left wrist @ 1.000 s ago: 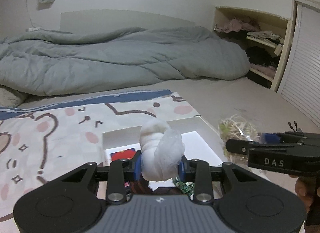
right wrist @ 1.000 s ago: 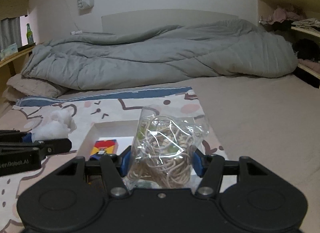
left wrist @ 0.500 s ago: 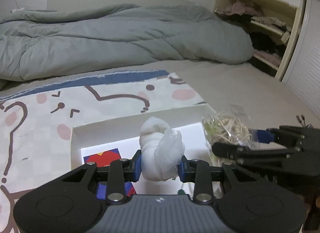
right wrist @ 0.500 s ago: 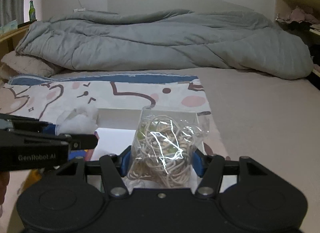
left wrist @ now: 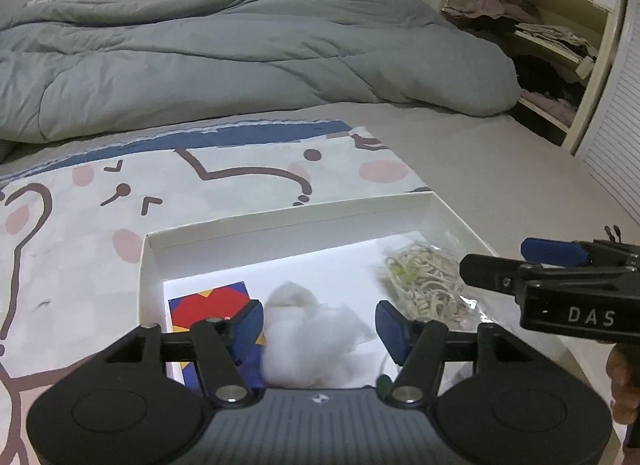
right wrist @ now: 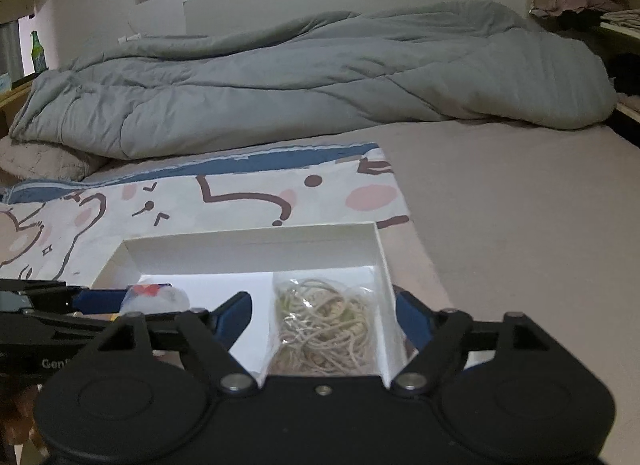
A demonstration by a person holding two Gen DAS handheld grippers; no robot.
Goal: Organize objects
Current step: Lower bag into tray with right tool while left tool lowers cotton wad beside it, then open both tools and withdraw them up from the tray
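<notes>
A shallow white box [left wrist: 280, 225] [right wrist: 248, 243] lies on the bed. Inside it a white wad of cotton in thin plastic [left wrist: 304, 341] [right wrist: 168, 299] rests between the spread pads of my left gripper [left wrist: 318, 327], whose jaws are opening; the right pad stands clear of it. A clear bag of beige cord [right wrist: 324, 325] [left wrist: 424, 285] lies at the box's right end between the fingers of my right gripper [right wrist: 324, 315], whose jaws are opening too, with gaps on both sides. A red, blue and yellow card box [left wrist: 208, 305] lies in the left part.
The box sits on a pink cartoon-print sheet [left wrist: 200, 185] near its right edge. A crumpled grey duvet [left wrist: 240, 57] fills the back of the bed. Open shelves with clothes [left wrist: 532, 45] stand at the right. A green bottle [right wrist: 37, 51] stands on a ledge at far left.
Both grippers sank toward the white box. Each was shut on its load before; now both jaws have spread, and the cotton wad and the cord bag lie in the box.
</notes>
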